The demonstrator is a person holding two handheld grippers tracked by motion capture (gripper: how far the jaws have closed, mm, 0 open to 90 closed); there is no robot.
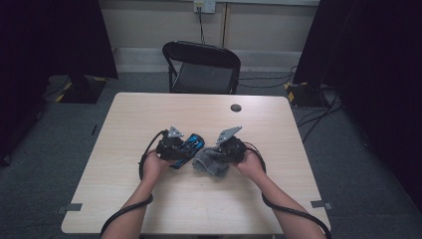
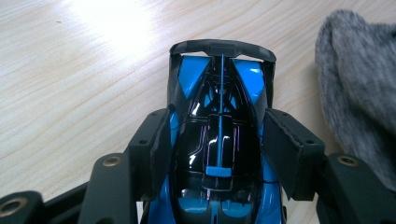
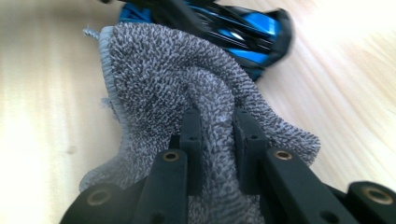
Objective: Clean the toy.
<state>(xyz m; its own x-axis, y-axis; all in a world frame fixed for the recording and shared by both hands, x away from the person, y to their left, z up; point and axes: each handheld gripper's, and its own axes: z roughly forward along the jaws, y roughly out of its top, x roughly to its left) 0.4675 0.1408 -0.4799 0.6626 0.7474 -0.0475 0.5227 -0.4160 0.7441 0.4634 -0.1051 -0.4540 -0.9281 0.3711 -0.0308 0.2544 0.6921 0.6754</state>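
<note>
Grey terry cloth (image 3: pixel 187 93) is pinched in a raised fold between the jaws of the right gripper (image 3: pixel 218 126), which stand narrow with the fabric bunched between them, while the left gripper (image 2: pixel 217 140) clamps a glossy blue and black toy car (image 2: pixel 219 135) by its flanks, one pad pressed to each side of the cabin. In the high view both sit near the middle of the wooden table (image 1: pixel 149 209), the car (image 1: pixel 191 144) just left of the cloth (image 1: pixel 211 162), the two close together and perhaps touching. The work in hand looks like wiping the car: it is steadied and the cloth is gripped, yet the cloth lies beside the bodywork, not on it. The next move likely calls for lifting the fold over the roof and rubbing along it while the left grip holds firm. No brand, label or lettering can be read on car, cloth or grippers.
</note>
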